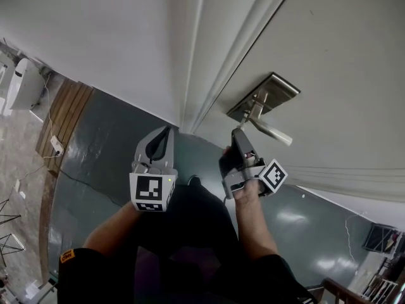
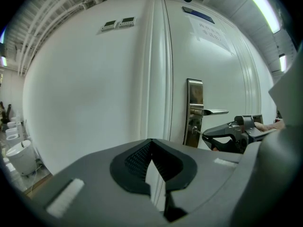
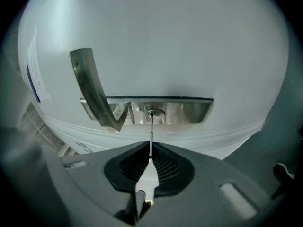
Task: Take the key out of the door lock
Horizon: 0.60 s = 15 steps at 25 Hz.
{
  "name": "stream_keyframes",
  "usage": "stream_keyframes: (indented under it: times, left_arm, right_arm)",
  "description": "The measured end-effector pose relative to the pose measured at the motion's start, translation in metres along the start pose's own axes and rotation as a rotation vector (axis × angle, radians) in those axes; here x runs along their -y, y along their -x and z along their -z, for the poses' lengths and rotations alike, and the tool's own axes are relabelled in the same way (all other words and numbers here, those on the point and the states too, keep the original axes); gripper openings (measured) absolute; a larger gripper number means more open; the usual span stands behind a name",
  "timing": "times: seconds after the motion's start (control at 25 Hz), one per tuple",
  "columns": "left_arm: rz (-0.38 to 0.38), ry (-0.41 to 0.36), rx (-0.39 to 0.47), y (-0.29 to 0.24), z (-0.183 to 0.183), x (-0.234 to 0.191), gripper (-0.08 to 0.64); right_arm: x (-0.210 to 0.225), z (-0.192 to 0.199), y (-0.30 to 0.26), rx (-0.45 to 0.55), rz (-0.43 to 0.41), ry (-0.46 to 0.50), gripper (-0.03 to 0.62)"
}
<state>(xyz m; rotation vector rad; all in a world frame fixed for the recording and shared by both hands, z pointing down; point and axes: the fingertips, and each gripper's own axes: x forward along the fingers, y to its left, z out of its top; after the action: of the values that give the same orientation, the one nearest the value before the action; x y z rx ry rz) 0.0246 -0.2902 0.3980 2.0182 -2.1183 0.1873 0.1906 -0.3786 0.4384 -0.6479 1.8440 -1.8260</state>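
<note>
A steel lock plate (image 1: 273,91) with a lever handle (image 1: 272,132) sits on the white door (image 1: 342,49). In the right gripper view a thin key (image 3: 151,131) runs from the keyhole in the lock plate (image 3: 189,111) straight back into my right gripper (image 3: 150,156), which is shut on it just below the handle (image 3: 92,89). The left gripper view shows that right gripper (image 2: 206,134) with its tips at the lock plate (image 2: 194,112). My left gripper (image 1: 166,135) hangs left of the door frame, shut and empty (image 2: 151,143), facing the wall.
The door frame (image 1: 196,87) and a white wall (image 1: 95,37) stand left of the door. Two small wall panels (image 2: 118,23) and a paper notice (image 2: 210,32) hang higher up. Below is dark grey floor (image 1: 101,151), with a white fixture (image 1: 22,84) and cables at far left.
</note>
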Motion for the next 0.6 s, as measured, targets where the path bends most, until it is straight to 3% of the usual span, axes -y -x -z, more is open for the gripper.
stream_keyframes:
  times: [0.2, 0.32, 0.6]
  left_arm:
    - [0.011, 0.022, -0.013, 0.000, 0.004, -0.004, 0.018]
    - [0.024, 0.033, -0.027, -0.011, 0.006, -0.004, 0.018]
    - [0.056, 0.050, -0.017, 0.011, 0.004, -0.028, 0.018]
  right_arm:
    - [0.004, 0.017, 0.010, -0.001, 0.036, -0.009, 0.015]
    - [0.004, 0.015, 0.008, -0.005, 0.058, 0.022, 0.015]
    - [-0.011, 0.059, 0.011, -0.004, 0.070, 0.103, 0.015]
